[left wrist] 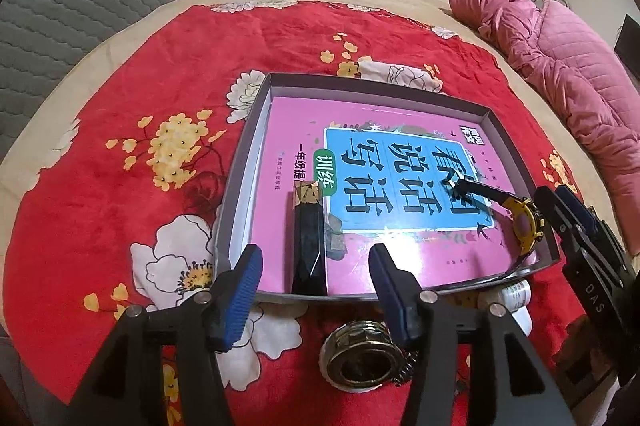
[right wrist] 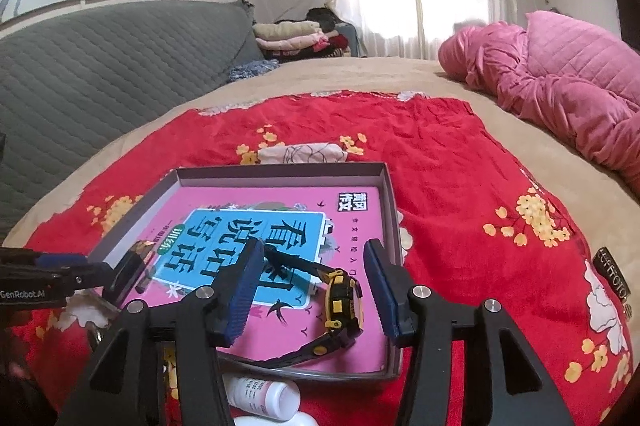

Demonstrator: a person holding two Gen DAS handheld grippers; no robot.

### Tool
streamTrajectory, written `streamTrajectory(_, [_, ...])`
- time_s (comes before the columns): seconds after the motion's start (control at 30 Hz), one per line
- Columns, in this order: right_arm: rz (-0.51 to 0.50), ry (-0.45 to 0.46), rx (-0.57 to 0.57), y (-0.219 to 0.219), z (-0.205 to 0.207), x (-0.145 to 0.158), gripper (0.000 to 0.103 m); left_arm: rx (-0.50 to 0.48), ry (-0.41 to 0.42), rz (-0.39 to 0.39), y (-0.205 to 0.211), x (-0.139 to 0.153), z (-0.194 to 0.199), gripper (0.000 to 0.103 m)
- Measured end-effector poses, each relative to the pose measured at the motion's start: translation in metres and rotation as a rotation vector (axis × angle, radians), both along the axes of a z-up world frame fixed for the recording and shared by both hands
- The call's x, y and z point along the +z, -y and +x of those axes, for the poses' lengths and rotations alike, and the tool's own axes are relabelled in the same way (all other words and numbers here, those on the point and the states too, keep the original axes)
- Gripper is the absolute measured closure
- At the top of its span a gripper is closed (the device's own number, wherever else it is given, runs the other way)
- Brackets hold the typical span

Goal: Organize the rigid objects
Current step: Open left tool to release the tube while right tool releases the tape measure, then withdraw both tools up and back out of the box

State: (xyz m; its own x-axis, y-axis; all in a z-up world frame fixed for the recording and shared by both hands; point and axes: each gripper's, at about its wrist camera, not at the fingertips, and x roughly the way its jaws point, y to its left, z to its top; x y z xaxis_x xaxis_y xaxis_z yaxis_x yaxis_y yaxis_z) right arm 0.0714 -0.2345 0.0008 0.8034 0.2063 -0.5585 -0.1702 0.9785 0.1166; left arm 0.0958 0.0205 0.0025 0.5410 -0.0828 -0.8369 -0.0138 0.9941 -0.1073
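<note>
- Left wrist view: the left gripper (left wrist: 316,286) stands open over a slim black box (left wrist: 308,246), which lies inside the shallow grey tray (left wrist: 256,146) on a pink workbook (left wrist: 360,122) — apparently just set down.
- The right gripper (right wrist: 314,290) is open too; the yellow watch (right wrist: 340,302) lies free between its pads, near the tray's right wall.
- A metal ring (left wrist: 360,354) and white bottles (right wrist: 264,398) wait outside the near rim — room remains in the tray's far half.

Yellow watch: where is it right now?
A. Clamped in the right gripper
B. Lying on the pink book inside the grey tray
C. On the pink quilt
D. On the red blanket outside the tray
B. The yellow watch lies on the pink book inside the grey tray; the right gripper stands open around it, pads not touching.
</note>
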Motion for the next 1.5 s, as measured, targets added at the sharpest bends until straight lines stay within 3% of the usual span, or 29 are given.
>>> streamTrajectory(0.1, [0.009, 0.021, 0.006, 0.002, -0.006, 0.003, 0.048, 0.002, 0.001, -0.004, -0.001, 0.003, -0.002, 0.048])
streamTrajectory(0.23, [0.041, 0.032, 0.009, 0.008, -0.014, 0.007, 0.037, -0.014, 0.004, -0.010, 0.000, 0.006, -0.006, 0.048])
streamTrajectory(0.7, [0.067, 0.053, 0.044, 0.009, -0.041, 0.019, 0.035, 0.006, 0.012, -0.009, -0.008, 0.016, -0.021, 0.048])
streamTrajectory(0.93, [0.058, 0.055, 0.049, 0.007, -0.052, 0.023, 0.028, -0.002, 0.015, -0.026, -0.009, 0.020, -0.027, 0.048])
streamTrajectory(1.5, [0.063, 0.023, 0.048, 0.007, -0.085, 0.032, 0.027, -0.012, 0.042, -0.044, -0.012, 0.028, -0.039, 0.043])
